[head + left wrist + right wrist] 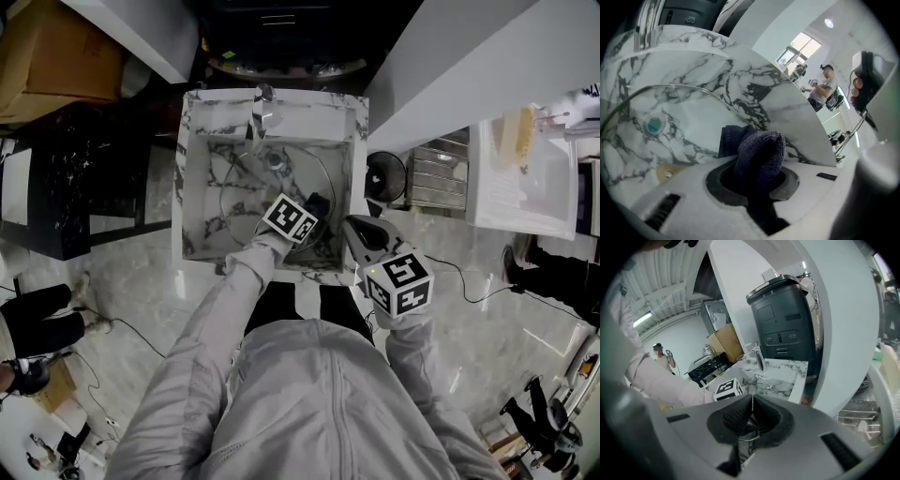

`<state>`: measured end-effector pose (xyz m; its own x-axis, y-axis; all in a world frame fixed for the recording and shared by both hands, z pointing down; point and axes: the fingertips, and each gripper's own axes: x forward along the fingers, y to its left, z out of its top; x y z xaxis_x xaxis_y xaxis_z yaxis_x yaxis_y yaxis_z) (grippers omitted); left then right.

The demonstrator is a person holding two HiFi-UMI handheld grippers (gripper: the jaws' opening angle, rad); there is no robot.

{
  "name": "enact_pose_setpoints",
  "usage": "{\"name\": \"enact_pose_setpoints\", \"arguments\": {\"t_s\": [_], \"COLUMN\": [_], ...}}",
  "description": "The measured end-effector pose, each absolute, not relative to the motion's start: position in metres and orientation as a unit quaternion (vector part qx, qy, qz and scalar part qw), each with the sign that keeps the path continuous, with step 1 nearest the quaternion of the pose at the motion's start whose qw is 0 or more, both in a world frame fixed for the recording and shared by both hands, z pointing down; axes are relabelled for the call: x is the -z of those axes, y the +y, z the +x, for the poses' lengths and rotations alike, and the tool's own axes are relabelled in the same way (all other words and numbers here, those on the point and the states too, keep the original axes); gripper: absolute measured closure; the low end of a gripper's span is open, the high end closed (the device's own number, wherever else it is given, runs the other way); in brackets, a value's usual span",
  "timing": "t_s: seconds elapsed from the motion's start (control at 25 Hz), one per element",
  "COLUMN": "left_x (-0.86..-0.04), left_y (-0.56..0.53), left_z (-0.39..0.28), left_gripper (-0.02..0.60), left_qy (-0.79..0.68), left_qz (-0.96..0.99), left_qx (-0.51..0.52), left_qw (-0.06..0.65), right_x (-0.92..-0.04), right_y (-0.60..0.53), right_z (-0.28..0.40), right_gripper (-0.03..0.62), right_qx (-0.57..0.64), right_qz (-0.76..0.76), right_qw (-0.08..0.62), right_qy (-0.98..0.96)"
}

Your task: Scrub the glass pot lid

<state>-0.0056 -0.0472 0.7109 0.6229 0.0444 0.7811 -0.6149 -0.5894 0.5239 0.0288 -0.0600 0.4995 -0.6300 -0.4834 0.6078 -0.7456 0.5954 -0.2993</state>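
The glass pot lid (330, 178) stands tilted in the marble sink (195, 187); its thin rim curves across the left gripper view (679, 87). My left gripper (307, 214) is inside the basin, shut on a dark blue cloth (759, 152) that bunches out between the jaws right against the lid. My right gripper (351, 225) is at the sink's front right corner. Its pads (736, 418) are closed on a thin edge that looks like the lid's rim (752, 401).
A chrome faucet (262, 108) rises at the sink's back edge, and a teal drain (654, 125) shows through the glass. A dish rack (441, 173) and white counter (525, 178) are to the right, a black table (75, 187) to the left. A tall dark appliance (785, 319) stands behind.
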Motion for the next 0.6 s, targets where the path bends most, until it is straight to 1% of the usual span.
{"name": "enact_pose_setpoints", "arguments": {"t_s": [0.08,0.28,0.44,0.6], "left_x": [-0.705,-0.674,-0.627,-0.556], "left_y": [-0.036,-0.046,-0.060,-0.079], "left_z": [0.005,0.004,-0.008,-0.017], "left_gripper": [0.511,0.511,0.511,0.511], "left_qy": [-0.144,-0.154,-0.187,-0.212], "left_qz": [0.806,0.843,0.878,0.914], "left_qx": [-0.376,-0.342,-0.313,-0.264], "left_qw": [0.435,0.385,0.310,0.222], "right_x": [-0.496,-0.484,-0.467,-0.439], "right_y": [-0.061,-0.069,-0.081,-0.095], "right_z": [0.030,0.039,0.048,0.052], "right_gripper": [0.563,0.563,0.563,0.563], "right_qx": [-0.270,-0.258,-0.241,-0.210], "right_qz": [0.360,0.372,0.384,0.393], "right_qw": [0.238,0.230,0.217,0.201], "right_qy": [-0.861,-0.862,-0.864,-0.872]}}
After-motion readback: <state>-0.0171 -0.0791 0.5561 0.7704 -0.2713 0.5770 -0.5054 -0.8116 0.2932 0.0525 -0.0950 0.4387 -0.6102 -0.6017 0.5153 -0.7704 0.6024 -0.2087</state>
